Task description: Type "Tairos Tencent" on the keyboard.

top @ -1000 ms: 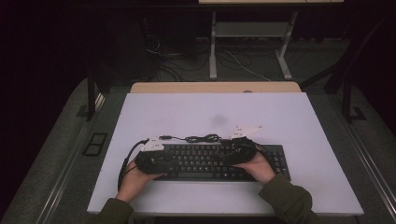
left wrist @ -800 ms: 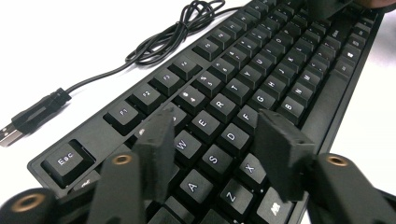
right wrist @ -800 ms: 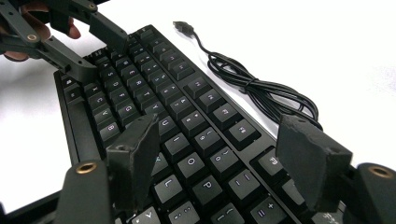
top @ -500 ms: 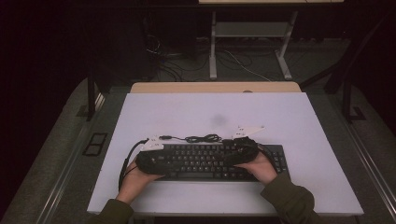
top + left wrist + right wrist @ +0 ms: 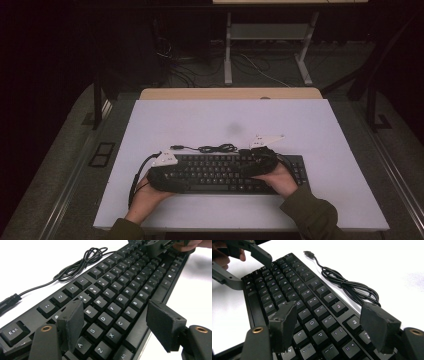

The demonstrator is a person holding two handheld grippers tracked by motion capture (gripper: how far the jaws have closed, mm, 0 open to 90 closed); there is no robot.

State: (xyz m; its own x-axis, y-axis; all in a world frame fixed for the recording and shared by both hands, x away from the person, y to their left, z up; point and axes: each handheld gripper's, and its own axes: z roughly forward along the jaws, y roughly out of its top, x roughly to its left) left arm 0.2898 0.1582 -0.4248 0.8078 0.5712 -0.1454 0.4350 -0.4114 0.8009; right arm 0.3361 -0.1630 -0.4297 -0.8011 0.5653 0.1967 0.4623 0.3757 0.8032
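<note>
A black keyboard [image 5: 220,172] lies flat near the front of the white table, its black cable [image 5: 210,148] coiled just behind it. My left gripper [image 5: 175,177] is over the keyboard's left end. Its jaws have just been opening and stand open [image 5: 117,322]: one pad over the letter keys, the other past the front edge, with that part of the keyboard [image 5: 120,287] between them. My right gripper [image 5: 247,167] hovers right of the middle, open [image 5: 332,322]. One of its pads is above the letter keys [image 5: 294,285] and the other is by the function row.
The cable's USB plug [image 5: 308,253] lies loose on the white table [image 5: 300,125] behind the keyboard. A wooden strip [image 5: 230,93] runs along the table's far edge. Beyond it, a metal stand [image 5: 265,45] and cables sit on the dark floor.
</note>
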